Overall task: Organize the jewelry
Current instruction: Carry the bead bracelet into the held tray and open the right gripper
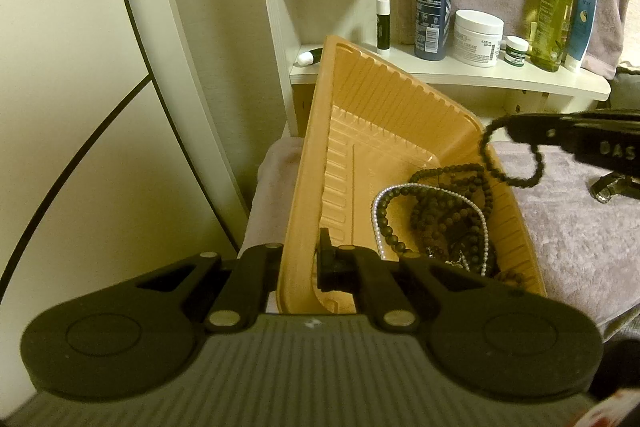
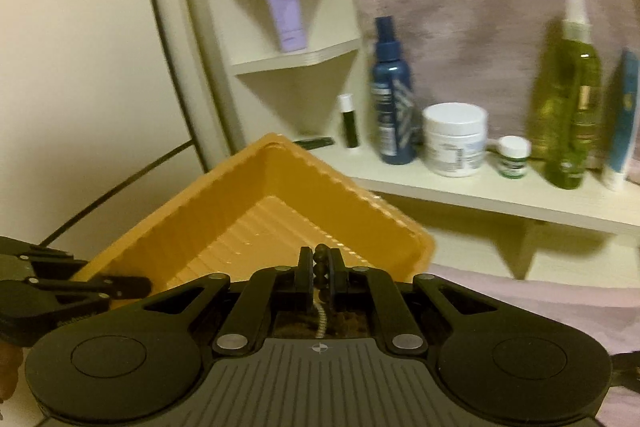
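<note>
L gripper (image 1: 301, 263) clamps near rim of tilted orange ribbed plastic tray (image 1: 360, 115); R gripper (image 2: 320, 269) pinches limp, snag-prone black bead strand (image 1: 490, 155) trailing from tangle at tray's right; hold mid-strand.

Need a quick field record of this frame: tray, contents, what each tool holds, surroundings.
tray: orange tray, tilted up on one side
left tool: shut on tray wall
right tool: shut on black bead strand
strand: hangs from the tool, trailing into tray
tray contents: dark bead necklaces, pearl strand, tangled
surface: pinkish cloth
shelf: behind, with bottles and jars
</note>
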The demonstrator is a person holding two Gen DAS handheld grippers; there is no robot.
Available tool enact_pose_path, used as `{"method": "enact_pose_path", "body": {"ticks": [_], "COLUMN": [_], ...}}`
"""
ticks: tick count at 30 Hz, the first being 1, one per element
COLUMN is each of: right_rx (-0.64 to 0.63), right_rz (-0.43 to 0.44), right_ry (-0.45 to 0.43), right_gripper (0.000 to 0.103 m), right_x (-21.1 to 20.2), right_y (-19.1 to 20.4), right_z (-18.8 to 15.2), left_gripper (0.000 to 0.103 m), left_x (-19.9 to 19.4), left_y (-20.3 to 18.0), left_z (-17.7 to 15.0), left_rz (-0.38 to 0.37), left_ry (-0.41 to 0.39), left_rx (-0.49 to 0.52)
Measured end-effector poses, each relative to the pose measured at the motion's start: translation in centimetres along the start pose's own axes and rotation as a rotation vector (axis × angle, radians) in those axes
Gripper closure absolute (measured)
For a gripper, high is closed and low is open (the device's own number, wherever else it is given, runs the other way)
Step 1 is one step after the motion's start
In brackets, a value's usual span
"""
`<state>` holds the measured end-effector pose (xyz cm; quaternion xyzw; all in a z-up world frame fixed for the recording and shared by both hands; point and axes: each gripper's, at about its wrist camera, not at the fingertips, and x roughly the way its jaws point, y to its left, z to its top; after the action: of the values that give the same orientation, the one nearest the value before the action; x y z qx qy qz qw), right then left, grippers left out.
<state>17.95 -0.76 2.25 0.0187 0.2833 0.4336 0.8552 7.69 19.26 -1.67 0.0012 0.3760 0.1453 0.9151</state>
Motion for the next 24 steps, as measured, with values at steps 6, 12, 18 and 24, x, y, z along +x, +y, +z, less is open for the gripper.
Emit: {"method": "enact_pose_path", "body": {"ticks": [6,12,18,24], "right_rx": [-0.018,-0.030,-0.017,-0.008], "right_rz": [0.063,0.101,0.127,0.138], "right_ry": [0.047,0.136,0.187,0.204], "right_gripper": [0.096,0.096,0.096,0.096], "right_x": [1.6,3.3,3.8,3.9], "right_y": [1.7,2.7,2.7,2.3], "right_z": [-0.6,-2.2,-3.5,-4.3], "left_gripper": [0.099,0.099,0.099,0.099], "left_x": [0.0,0.0,0.0,0.0], "left_y": [0.0,0.1,0.0,0.1], "left_z": [0.1,0.1,0.1,0.1], "left_rz": [-0.001,-0.002,-0.003,-0.002], "left_ry": [0.000,0.000,0.000,0.000], "left_rx": [0.001,0.002,0.000,0.001]}}
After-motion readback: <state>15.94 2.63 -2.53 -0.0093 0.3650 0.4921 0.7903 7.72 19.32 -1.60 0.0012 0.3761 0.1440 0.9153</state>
